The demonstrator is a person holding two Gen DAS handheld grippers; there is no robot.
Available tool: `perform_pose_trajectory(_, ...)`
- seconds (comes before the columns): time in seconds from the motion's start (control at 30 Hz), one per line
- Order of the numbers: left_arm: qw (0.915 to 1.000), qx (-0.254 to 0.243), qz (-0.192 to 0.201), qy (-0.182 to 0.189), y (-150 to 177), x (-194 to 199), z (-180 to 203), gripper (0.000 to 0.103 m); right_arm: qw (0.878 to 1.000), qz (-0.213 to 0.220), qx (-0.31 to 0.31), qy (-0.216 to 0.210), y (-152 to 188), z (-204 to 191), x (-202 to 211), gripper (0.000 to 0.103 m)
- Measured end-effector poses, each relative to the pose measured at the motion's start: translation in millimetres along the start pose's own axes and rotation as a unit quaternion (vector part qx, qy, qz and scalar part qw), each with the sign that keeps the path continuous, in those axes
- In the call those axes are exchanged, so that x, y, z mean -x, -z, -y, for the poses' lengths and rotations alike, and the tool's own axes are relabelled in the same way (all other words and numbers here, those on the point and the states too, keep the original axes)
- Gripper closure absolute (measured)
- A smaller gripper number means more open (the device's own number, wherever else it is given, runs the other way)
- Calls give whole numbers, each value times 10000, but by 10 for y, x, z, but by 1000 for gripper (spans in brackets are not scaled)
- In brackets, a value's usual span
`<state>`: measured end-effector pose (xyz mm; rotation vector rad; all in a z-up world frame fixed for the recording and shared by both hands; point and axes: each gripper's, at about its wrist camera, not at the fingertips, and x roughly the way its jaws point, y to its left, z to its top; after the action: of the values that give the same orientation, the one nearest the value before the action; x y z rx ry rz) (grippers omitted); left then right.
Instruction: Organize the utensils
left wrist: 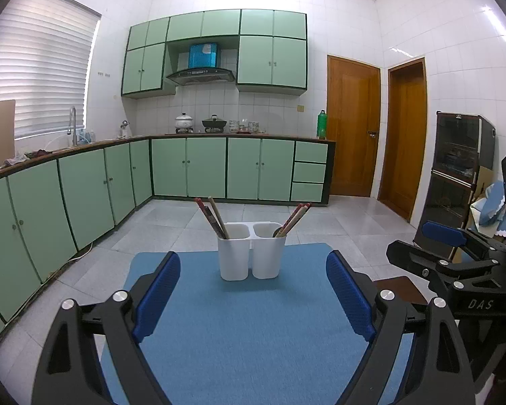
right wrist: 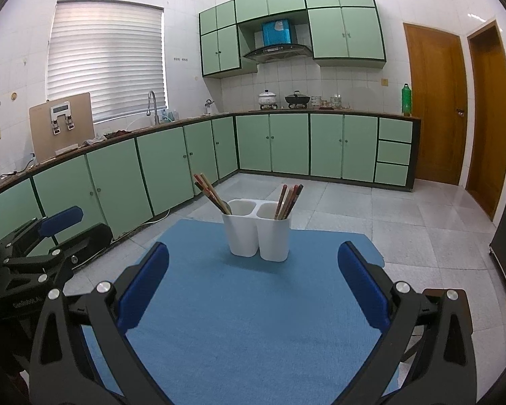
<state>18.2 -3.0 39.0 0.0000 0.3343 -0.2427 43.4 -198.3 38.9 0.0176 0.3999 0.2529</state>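
A white two-cup utensil holder (left wrist: pixel 251 253) (right wrist: pixel 258 233) stands upright at the far end of a blue mat (left wrist: pixel 246 320) (right wrist: pixel 253 310). Chopsticks (left wrist: pixel 214 217) (right wrist: pixel 211 194) lean left out of its left cup. More chopsticks (left wrist: pixel 293 219) (right wrist: pixel 288 200) lean right out of the right cup, where a spoon bowl shows in the left wrist view. My left gripper (left wrist: pixel 253 265) is open and empty, short of the holder. My right gripper (right wrist: pixel 253 253) is open and empty too. Each gripper shows at the edge of the other's view.
Beyond the mat lies a tiled kitchen floor (left wrist: pixel 337 222), ringed by green cabinets (left wrist: pixel 205 167). A dark glass-front cabinet (left wrist: pixel 455 175) stands at the right, with two wooden doors (right wrist: pixel 435 101) behind. A dark table corner (left wrist: pixel 401 288) shows beside the mat.
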Motion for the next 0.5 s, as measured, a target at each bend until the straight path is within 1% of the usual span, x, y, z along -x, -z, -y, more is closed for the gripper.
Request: perform_pose_trajectory(0.5,10000,33,24,-40,-16,39,-33,17,10000,-15,11,4,13,-2,-8,6)
